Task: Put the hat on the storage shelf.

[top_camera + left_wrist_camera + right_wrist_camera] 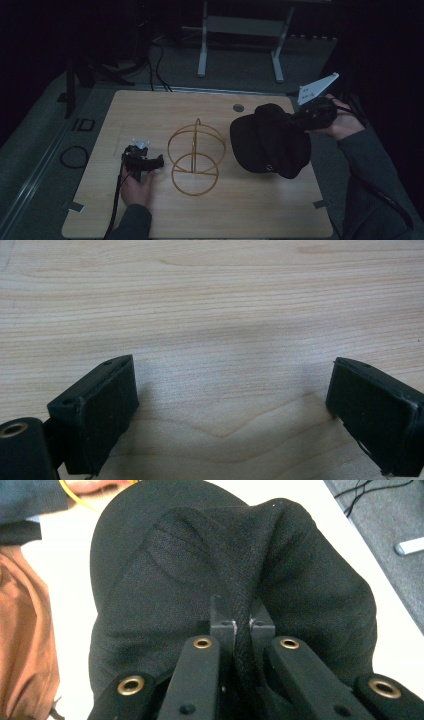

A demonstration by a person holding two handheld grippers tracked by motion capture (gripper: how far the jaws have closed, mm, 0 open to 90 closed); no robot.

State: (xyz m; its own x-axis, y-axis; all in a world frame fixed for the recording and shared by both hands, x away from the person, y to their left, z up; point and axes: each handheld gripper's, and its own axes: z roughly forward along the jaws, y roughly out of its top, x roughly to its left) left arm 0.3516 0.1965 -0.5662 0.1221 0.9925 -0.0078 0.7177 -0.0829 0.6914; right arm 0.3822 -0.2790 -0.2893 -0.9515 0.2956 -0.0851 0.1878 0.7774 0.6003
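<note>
A black cap (pixel 270 142) hangs over the right side of the wooden table (pixel 150 110), lifted by its crown. My right gripper (pixel 300 121) is shut on a fold of the cap's fabric (pixel 240 570); in the right gripper view the jaws pinch the cloth at my right gripper (pixel 242 611). A gold wire stand (pixel 196 156) made of hoops stands at the table's middle, just left of the cap. My left gripper (pixel 150 162) rests low on the table left of the stand, and in the left gripper view my left gripper (pixel 232 400) is open over bare wood.
A round grommet hole (pixel 238 107) sits in the table's far edge. Cables (pixel 75 156) lie on the floor at the left, and a white frame's legs (pixel 240 45) stand beyond the table. The table's near half is bare wood.
</note>
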